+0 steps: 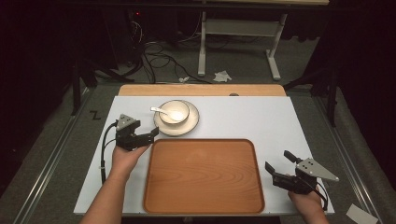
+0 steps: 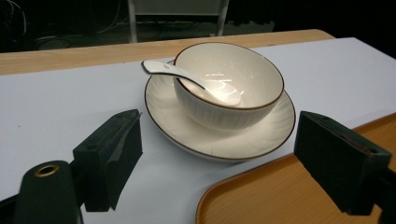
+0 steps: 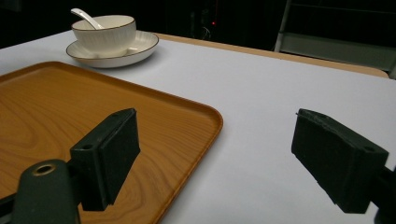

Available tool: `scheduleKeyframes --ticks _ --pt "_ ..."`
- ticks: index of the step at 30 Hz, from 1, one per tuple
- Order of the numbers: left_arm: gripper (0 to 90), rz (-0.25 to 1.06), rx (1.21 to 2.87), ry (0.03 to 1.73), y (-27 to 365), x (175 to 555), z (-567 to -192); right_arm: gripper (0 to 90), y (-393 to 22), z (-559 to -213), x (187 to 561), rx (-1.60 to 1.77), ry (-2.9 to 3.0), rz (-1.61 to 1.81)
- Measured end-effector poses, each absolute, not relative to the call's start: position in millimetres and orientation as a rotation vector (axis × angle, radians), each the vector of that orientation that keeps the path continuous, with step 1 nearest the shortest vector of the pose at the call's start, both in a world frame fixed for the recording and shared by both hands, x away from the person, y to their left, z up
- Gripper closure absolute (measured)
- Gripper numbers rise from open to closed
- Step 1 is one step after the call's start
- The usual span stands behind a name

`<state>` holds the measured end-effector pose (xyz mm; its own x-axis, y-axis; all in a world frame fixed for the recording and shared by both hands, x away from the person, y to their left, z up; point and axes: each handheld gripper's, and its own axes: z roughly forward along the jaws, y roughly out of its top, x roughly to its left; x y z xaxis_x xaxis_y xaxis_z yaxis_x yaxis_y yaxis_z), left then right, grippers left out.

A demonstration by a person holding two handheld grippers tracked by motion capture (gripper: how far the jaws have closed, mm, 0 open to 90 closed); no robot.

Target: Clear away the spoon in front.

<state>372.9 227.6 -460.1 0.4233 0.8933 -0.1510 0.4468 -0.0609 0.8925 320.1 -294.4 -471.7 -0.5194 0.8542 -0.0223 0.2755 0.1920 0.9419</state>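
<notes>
Your left tongs (image 1: 150, 134) stand wide open and empty, just short of the plate (image 2: 187, 135) carrying bowl (image 2: 229, 88) and spoon (image 2: 161, 68) beyond the tray (image 1: 203, 175). It's glazed, slippery, breakable; grip the plate's rim. Your right tongs (image 1: 279, 166) idle open on the desk (image 1: 261, 121).

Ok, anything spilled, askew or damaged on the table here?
Nothing stands out. The bowl sits upright on its saucer with the spoon resting inside, and the wooden tray lies flat and bare. No spill or damage shows.
</notes>
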Motion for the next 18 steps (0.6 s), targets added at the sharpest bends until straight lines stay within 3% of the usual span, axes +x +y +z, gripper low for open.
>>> scheduleKeyframes --ticks 15,18 --pt "17.2 0.557 1.655 1.237 230.0 415.2 -459.9 16.5 -296.0 -474.2 322.2 1.065 1.915 1.329" --pt "21.2 0.550 1.653 1.246 227.3 422.8 -458.8 16.5 -295.9 -474.5 322.3 1.064 1.918 1.329"
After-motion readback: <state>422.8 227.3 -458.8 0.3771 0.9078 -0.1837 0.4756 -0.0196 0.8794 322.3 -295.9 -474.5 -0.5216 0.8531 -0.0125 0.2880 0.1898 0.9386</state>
